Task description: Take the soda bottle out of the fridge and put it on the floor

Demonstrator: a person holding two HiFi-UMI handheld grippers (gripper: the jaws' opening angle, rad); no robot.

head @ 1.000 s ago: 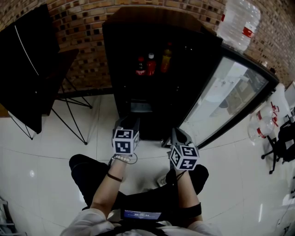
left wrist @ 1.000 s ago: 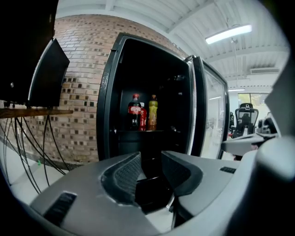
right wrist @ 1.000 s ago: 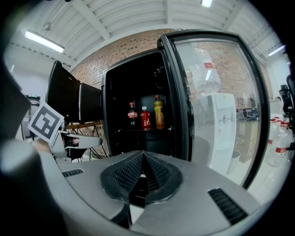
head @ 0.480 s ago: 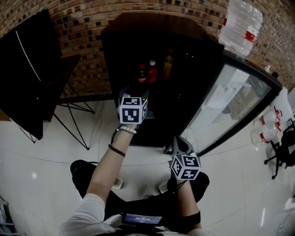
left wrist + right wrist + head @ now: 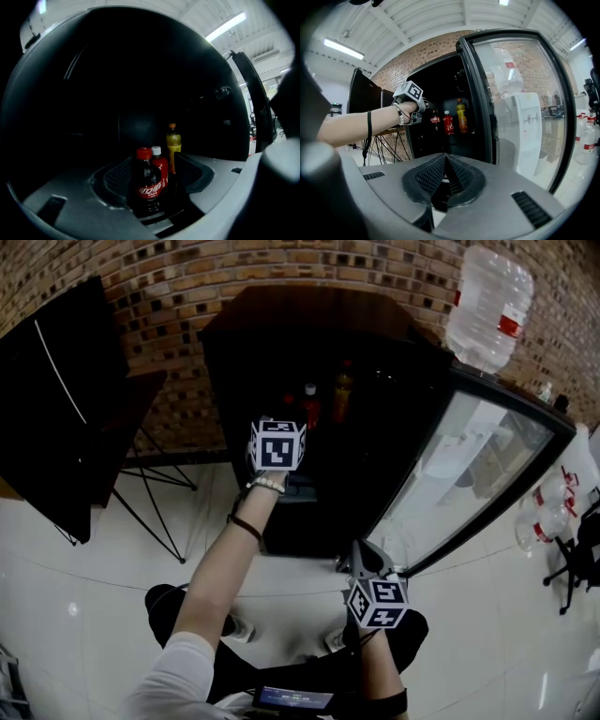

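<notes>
Three bottles stand on a shelf inside the dark fridge (image 5: 319, 334). The nearest is a dark soda bottle (image 5: 148, 185) with a red cap and red label. Behind it are a red bottle (image 5: 160, 165) with a white cap and an orange-yellow bottle (image 5: 173, 143). My left gripper (image 5: 153, 174) is raised to that shelf; its jaws have just been opening and stand wide. The soda bottle sits in line with the gap, and the pads do not press on it. My right gripper (image 5: 445, 161) hangs low before the fridge, shut and empty.
The fridge's glass door (image 5: 459, 456) stands open to the right. A big water jug (image 5: 487, 301) lies on top of the fridge. A black panel on thin legs (image 5: 56, 390) stands at the left. Water bottles (image 5: 539, 521) sit on the white tile floor at far right.
My left hand rose from in front of the person's knees and reached forward to the fridge shelf. The right gripper kept its place.
</notes>
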